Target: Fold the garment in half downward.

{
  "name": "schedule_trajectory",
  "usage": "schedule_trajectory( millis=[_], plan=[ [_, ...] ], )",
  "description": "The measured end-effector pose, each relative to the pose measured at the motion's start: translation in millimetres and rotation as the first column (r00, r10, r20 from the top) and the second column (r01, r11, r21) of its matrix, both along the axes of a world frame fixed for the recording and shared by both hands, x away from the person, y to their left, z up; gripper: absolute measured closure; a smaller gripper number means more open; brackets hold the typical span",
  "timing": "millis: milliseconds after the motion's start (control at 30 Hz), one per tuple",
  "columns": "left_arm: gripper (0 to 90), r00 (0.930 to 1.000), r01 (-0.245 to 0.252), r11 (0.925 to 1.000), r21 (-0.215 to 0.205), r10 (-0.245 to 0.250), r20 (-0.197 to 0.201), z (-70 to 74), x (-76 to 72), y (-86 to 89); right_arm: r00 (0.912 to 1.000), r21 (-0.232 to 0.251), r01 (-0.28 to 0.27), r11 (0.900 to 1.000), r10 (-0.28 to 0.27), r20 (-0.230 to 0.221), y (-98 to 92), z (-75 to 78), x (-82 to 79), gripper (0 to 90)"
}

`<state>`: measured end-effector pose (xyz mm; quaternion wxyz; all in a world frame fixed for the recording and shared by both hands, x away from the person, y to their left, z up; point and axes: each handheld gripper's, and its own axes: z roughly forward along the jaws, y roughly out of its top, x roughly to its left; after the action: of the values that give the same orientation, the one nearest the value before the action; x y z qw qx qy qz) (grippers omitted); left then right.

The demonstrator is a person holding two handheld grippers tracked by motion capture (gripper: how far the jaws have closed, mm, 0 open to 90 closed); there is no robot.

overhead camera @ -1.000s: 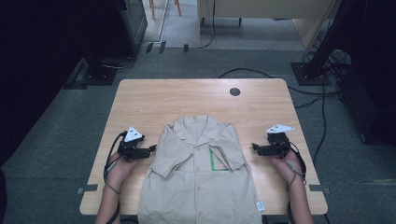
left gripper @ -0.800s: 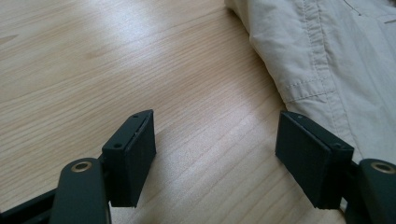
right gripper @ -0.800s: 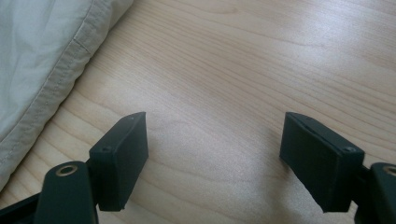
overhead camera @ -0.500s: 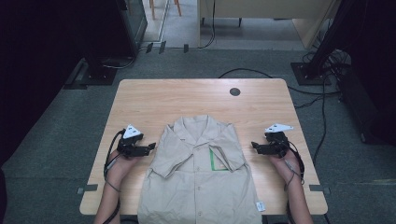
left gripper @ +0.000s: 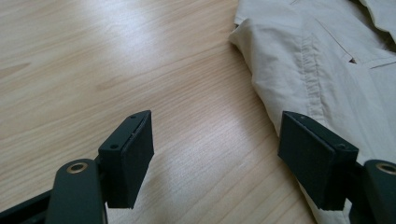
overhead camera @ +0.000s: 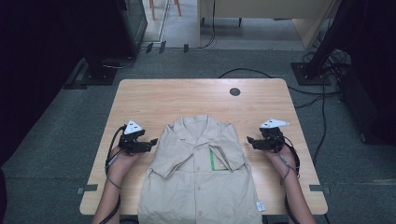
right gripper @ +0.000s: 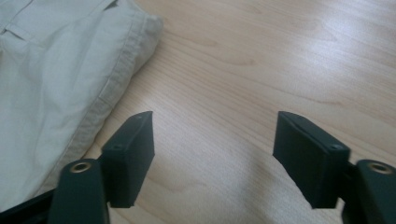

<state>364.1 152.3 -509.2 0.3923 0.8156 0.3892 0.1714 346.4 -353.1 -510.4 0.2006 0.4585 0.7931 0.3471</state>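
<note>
Shirt [overhead camera: 201, 172] lies flat between the tongs. Left gripper [overhead camera: 148, 142] and right gripper [overhead camera: 251, 142] both wide open, empty, just outside the sleeves. Likely next: slide low, pinch each sleeve edge evenly.

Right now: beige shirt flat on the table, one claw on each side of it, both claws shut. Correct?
Not quite. Both are open: the left claw and right claw show wide gaps in their own gripper views. The shirt does lie flat between them on the table.
</note>
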Motion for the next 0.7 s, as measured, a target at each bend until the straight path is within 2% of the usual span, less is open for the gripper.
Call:
schedule_trajectory(
  millis=[200, 400, 500, 700],
  plan=[
    [26.9, 0.9999, 0.002, 0.9994, -0.036, -0.003, -0.016, 5.1, 1.8, -4.7, 1.0, 0.022, 0.008, 1.0, -0.008, 0.002, 2.8, 1.0, 4.3, 32.6],
    [26.9, 0.9995, 0.031, 0.9995, -0.01, -0.031, 0.011, 4.6, 3.2, -14.3, 0.9998, 0.076, 0.013, 0.997, -0.011, -0.019, 1.4, 2.2, 8.7, 32.7],
    [26.9, 0.999, 0.041, 0.9992, -0.003, -0.041, 0.017, 4.0, 3.6, -18.9, 0.9998, 0.079, 0.012, 0.997, -0.011, -0.014, 2.2, 3.8, 9.8, 33.2],
    [27.1, 0.9984, 0.056, 0.9976, -0.039, -0.056, 0.012, 6.9, 5.0, -23.8, 1.0, 0.065, -0.005, 0.998, 0.005, 0.0, 8.0, 7.1, 10.2, 33.2]
  ],
)
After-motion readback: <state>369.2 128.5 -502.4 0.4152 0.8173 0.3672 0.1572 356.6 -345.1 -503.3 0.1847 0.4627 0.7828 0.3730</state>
